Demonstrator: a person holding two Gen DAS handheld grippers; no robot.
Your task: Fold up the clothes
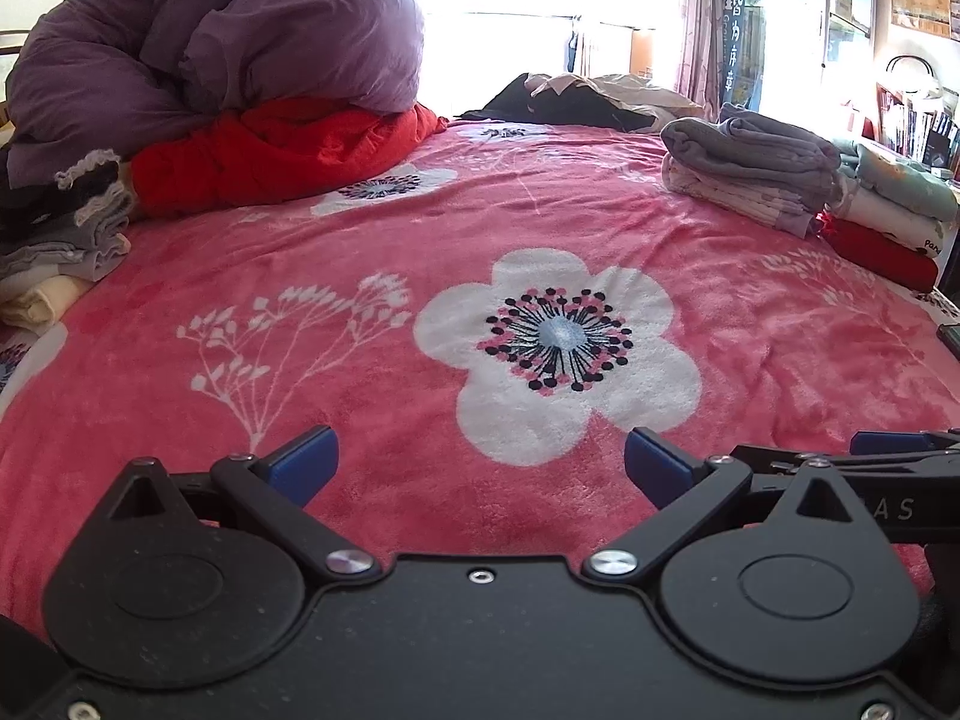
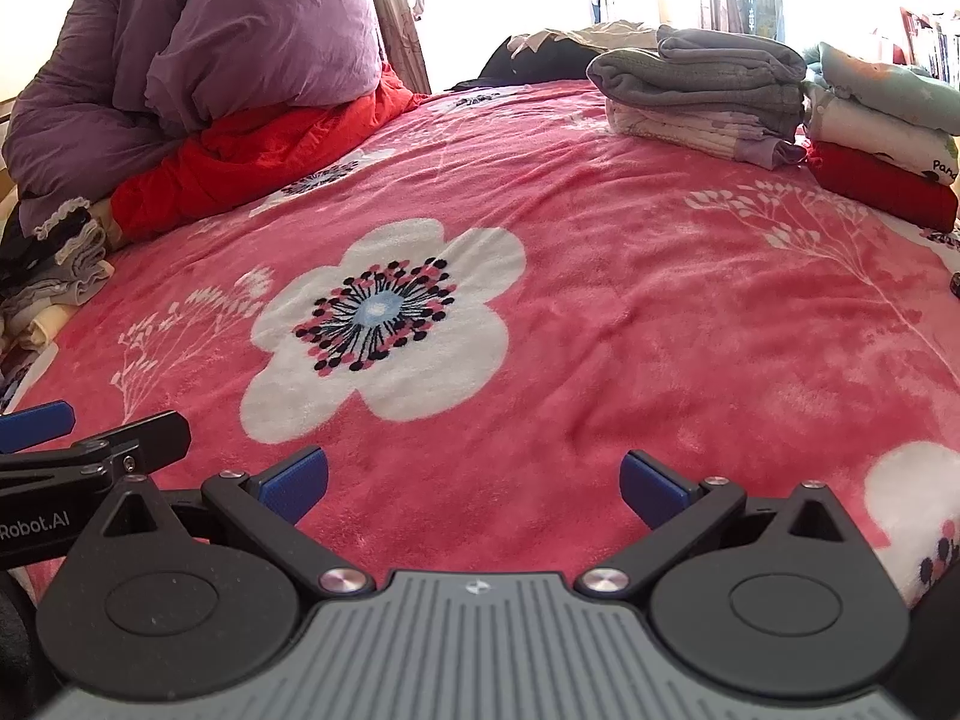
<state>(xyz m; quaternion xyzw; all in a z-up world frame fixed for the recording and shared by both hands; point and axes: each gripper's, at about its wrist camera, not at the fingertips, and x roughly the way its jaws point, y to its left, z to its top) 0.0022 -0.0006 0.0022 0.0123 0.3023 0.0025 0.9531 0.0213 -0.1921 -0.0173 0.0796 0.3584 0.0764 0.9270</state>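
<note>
My left gripper (image 1: 480,462) is open and empty, low over the pink flowered blanket (image 1: 360,252). My right gripper (image 2: 474,483) is open and empty beside it, over the same blanket (image 2: 630,300). A folded grey garment (image 1: 750,150) tops a stack at the far right; it also shows in the right wrist view (image 2: 702,75). A second folded stack with a red piece at the bottom (image 2: 882,186) stands next to it. Unfolded clothes lie in a heap at the left edge (image 1: 66,228) (image 2: 54,264). The left gripper's finger shows at the right wrist view's left edge (image 2: 36,423).
A bulky purple duvet (image 1: 210,42) rests on a red quilt (image 1: 270,150) at the back left. Dark and cream clothes (image 1: 576,96) lie at the far end by the bright window. Shelves with books (image 1: 918,120) stand at the right.
</note>
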